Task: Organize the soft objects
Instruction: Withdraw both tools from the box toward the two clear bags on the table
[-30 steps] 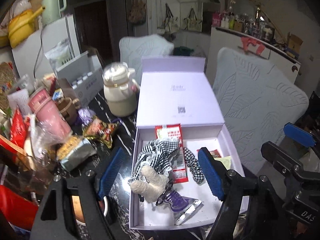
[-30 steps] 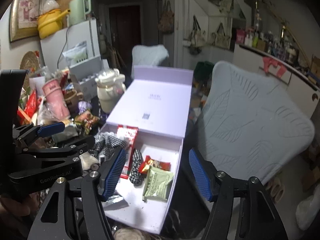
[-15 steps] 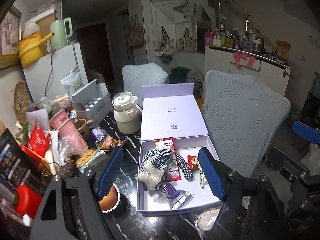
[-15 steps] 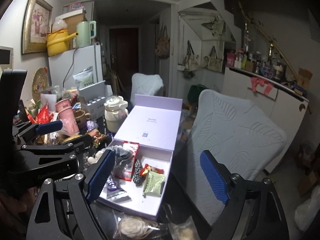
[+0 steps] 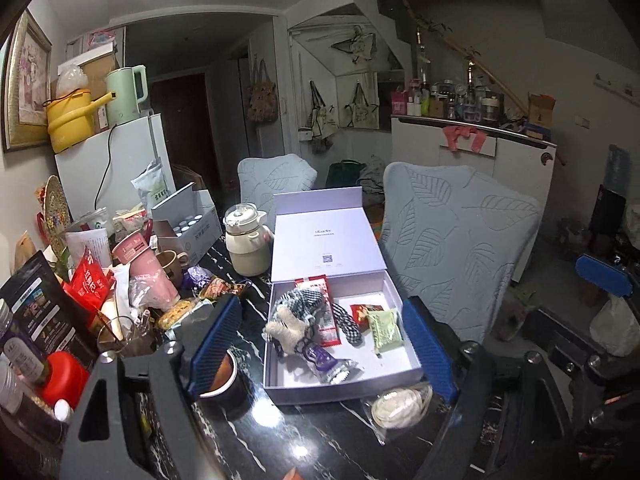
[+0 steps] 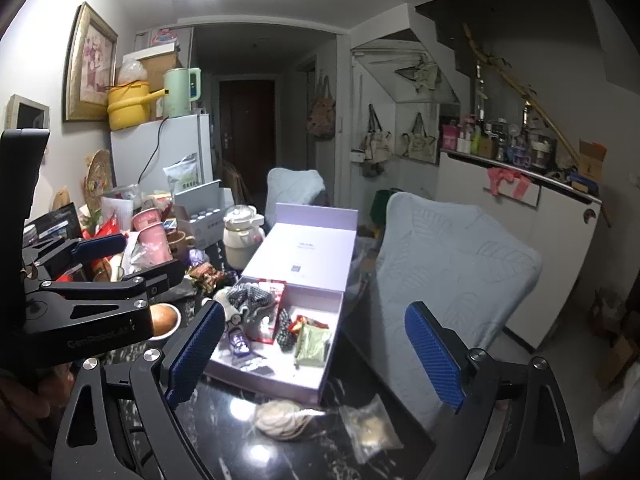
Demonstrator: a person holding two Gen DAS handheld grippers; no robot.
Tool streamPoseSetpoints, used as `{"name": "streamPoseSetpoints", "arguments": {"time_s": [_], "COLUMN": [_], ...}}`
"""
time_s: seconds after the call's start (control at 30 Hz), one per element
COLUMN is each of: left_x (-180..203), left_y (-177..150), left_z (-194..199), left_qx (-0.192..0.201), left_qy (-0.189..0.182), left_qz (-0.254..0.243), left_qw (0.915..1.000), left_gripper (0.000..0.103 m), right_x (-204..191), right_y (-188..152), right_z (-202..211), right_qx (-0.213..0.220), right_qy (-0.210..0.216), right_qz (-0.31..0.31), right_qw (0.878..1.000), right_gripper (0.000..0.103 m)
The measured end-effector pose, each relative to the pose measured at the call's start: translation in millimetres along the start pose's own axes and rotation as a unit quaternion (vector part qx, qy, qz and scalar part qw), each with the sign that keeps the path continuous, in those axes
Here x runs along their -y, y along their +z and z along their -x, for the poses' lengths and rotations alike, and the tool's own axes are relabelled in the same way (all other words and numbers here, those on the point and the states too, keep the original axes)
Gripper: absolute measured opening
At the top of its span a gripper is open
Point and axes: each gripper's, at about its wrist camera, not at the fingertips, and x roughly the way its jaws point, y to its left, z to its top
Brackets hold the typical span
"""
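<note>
Inside rigid lavender box [image 5: 280,384], fuzzy cream plush [image 5: 285,330] beside checkered cloth [image 5: 304,300].

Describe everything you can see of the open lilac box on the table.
The box is pale lilac, seemingly stiff card, rectangular and shallow, resting on the dark marbled table. Its hinged lid lies open, tilted back, with small print inside. Within lie a checked cloth, a fluffy cream piece, red and green packets and a purple wrapper. Neither tool touches it.

Open lavender box [image 5: 414,354] of soft items between spread hand-held gripper [image 5: 320,344] fingers.
</note>
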Motion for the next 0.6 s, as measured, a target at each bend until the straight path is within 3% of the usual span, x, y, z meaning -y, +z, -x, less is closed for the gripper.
{"name": "streamPoseSetpoints", "arguments": {"time_s": [0.07, 0.47, 0.6], "left_x": [2.9, 22.3, 27.2], "left_y": [-7.2, -51.1, -67.4], "left_z": [6.0, 7.7, 1.9], "left_qx": [0.002, -0.034, -0.056], "left_qy": [-0.005, -0.052, -0.084], "left_qz": [-0.001, -0.006, -0.006], "left_qw": [1.0, 0.998, 0.9949], "left_gripper": [0.1, 0.1, 0.1], "right_x": [1.7, 13.3, 20.1], "right_y": [-6.7, -56.3, -77.0], "right_z": [6.8, 29.7, 30.8], "right_qx": [-0.002, -0.026, -0.039], "right_qy": [0.0, -0.016, -0.022], "right_qz": [-0.007, -0.033, -0.041], "right_qw": [1.0, 0.999, 0.998], "right_gripper": [0.092, 0.092, 0.092]}}
